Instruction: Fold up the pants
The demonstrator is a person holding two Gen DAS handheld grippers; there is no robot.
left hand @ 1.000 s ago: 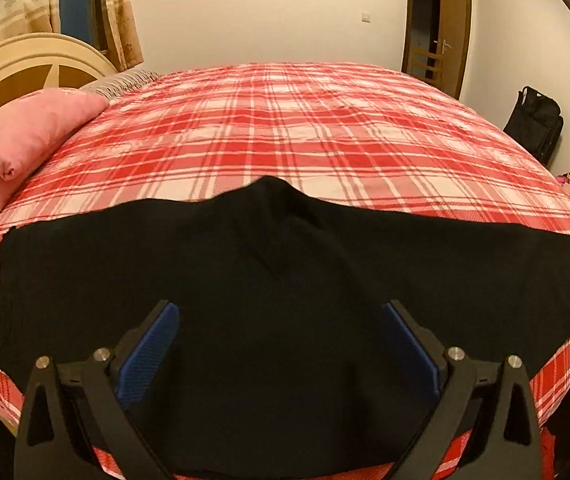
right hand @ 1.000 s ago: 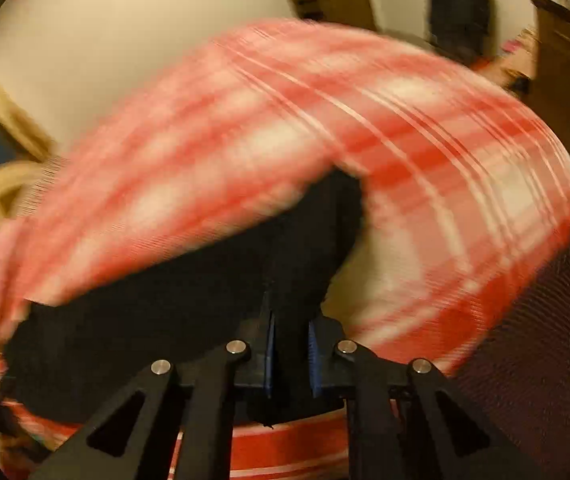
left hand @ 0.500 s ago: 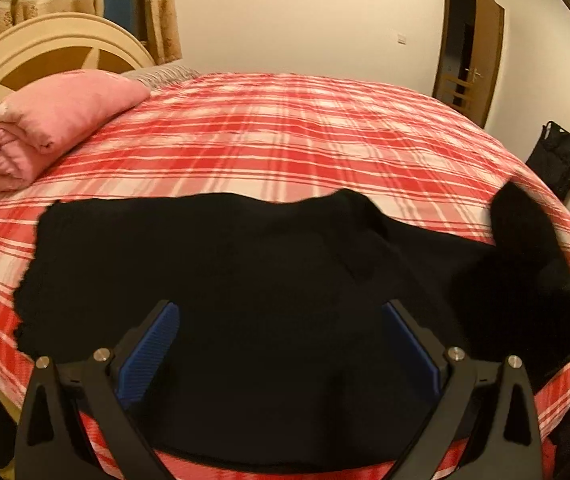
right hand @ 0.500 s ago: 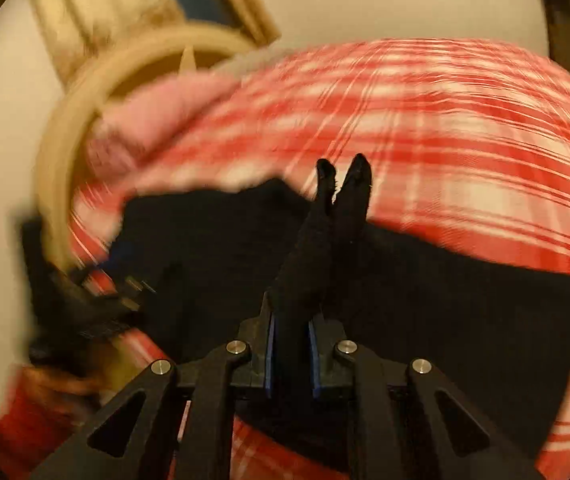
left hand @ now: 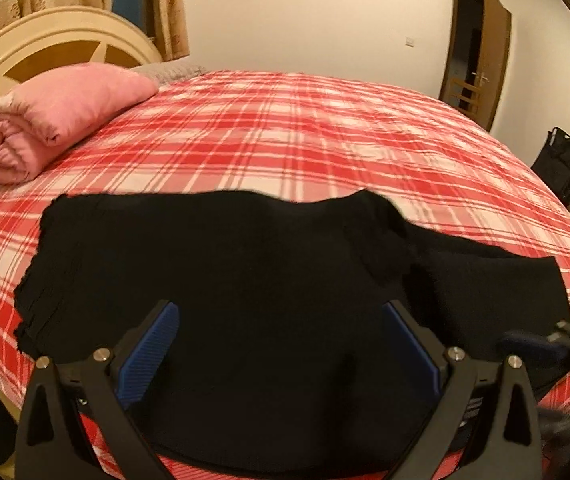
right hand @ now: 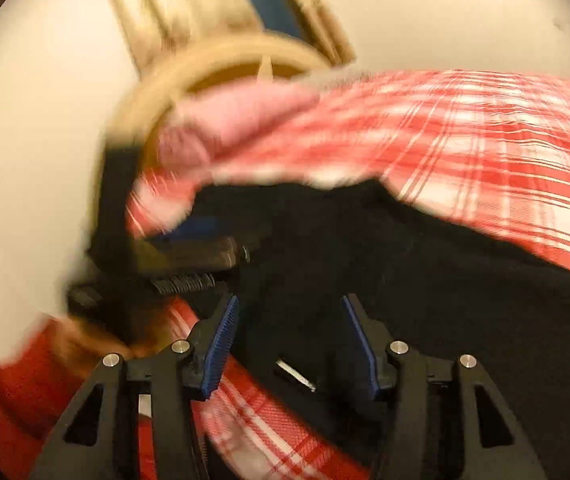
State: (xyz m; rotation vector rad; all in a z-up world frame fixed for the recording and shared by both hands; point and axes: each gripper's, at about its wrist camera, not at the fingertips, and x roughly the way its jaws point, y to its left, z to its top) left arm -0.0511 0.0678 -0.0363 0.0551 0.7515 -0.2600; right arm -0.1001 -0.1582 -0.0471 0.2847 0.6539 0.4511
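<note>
Blue-padded left gripper (left hand: 277, 344) spread wide, empty, over pants (left hand: 245, 280) | right gripper (right hand: 291, 340) parted, gripping nothing | black pants lie flat, long axis left-right along near edge of red plaid bed (left hand: 305, 140) | pink bedding roll (left hand: 53, 120) at headboard (left hand: 45, 46); door (left hand: 481, 56) far right.

Warm, yellowish indoor light fills both my views. My left view is fairly sharp; my right view is heavily motion-blurred. Fisheye bending curves the bed (left hand: 325, 128), and dark corners frame each picture.

No legible text (anywhere in view)
</note>
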